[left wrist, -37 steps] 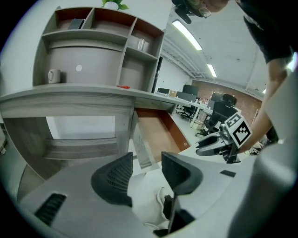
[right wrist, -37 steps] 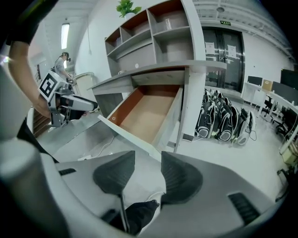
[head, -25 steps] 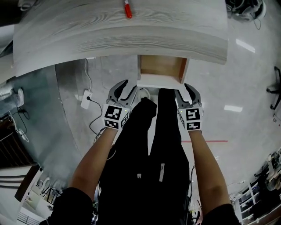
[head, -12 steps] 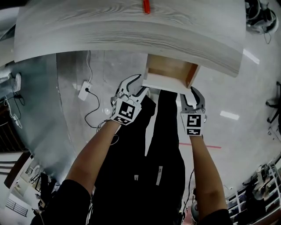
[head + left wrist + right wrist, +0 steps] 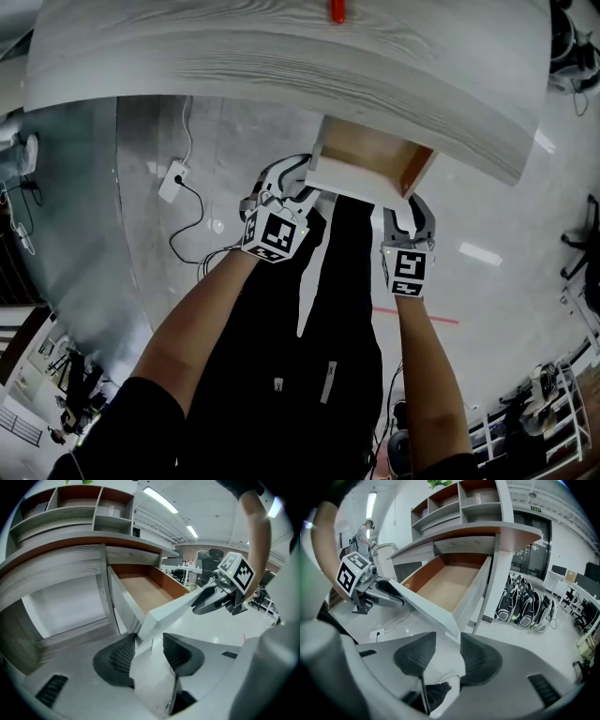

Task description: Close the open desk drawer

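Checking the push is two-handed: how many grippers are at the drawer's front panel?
2. The left gripper has the left corner of the front panel between its open jaws; the right gripper, jaws also apart, is at the right corner.

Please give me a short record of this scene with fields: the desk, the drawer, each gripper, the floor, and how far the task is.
desk: pale wood-grain top, with a red pen on it
drawer: open; brown bottom, nothing seen inside
left gripper: jaws apart, left corner of the drawer front between them
right gripper: jaws apart, tips at the front's right corner
floor: white plug with a black cable
task: drawer not yet closed
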